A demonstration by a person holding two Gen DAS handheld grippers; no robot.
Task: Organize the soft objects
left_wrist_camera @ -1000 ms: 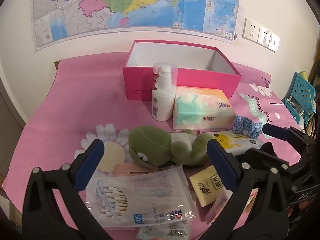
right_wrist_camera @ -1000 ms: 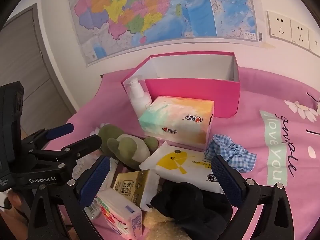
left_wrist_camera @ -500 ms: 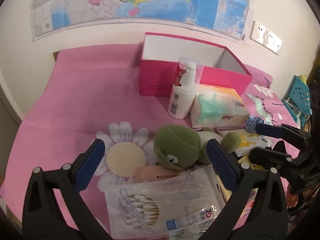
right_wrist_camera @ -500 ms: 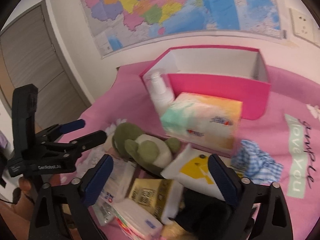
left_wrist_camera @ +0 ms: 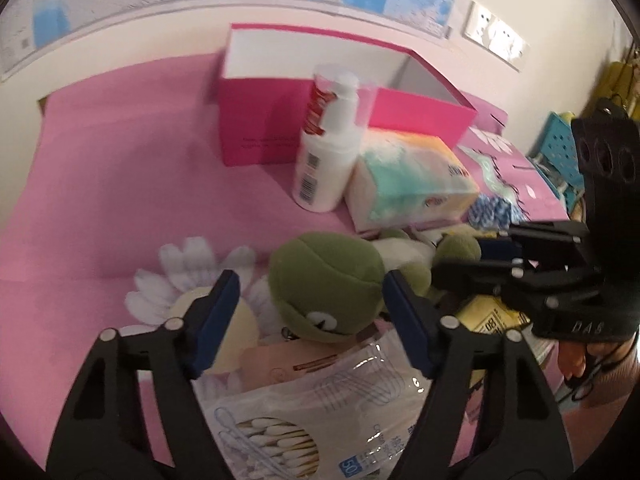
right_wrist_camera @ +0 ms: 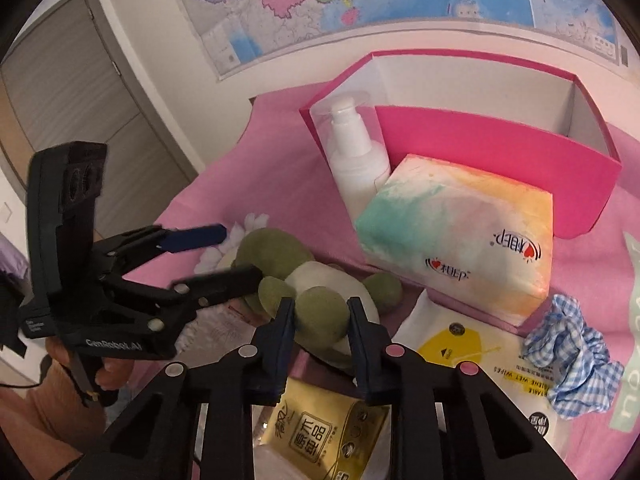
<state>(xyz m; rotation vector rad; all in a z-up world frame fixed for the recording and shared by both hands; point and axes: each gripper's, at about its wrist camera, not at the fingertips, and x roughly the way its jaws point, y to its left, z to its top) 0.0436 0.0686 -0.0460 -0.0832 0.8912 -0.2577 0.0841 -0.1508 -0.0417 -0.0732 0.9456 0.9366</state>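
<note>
Over pink-clothed bench [left_wrist_camera: 120, 168], clamping green plush frog's [right_wrist_camera: 276, 248] limb in just-closed right claw [right_wrist_camera: 320, 304]. Bracketing head with left claw [left_wrist_camera: 310, 280], closing, not yet pressing. Squeeze evenly, then lift both together.

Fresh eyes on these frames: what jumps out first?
The green plush frog lying mid-table, with both hand-held grippers around it: the left hand-held gripper brackets its head, while the right hand-held gripper has a foot between its pads; both jaws have just been closing. Behind it stands the open pink box, with a tissue pack and white pump bottle in front.

Green frog plush [left_wrist_camera: 326, 288] lies on pink cloth [left_wrist_camera: 132, 184]
</note>
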